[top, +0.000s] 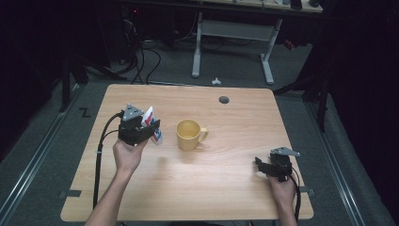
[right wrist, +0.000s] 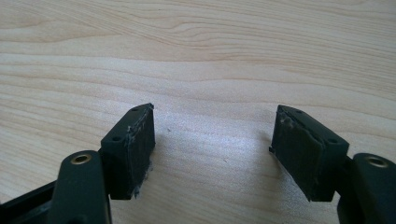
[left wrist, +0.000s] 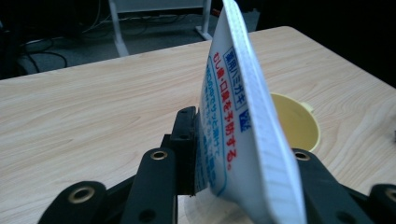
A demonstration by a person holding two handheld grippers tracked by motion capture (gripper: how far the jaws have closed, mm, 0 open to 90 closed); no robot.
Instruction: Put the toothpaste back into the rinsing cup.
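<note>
My left gripper (top: pixel 151 126) clamps the toothpaste tube (left wrist: pixel 243 116) near its flat crimped end beside the yellow mug (top: pixel 189 134); light, soft, likely squashy. Right gripper (right wrist: pixel 215 149) gapes wide, empty.

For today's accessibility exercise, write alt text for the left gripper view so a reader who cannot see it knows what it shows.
The left tool grips a white toothpaste tube with blue and red Japanese print, held upright between its black jaws. Behind the tube, a yellow mug stands on the light wooden table, with a dark floor and desk legs beyond.
</note>
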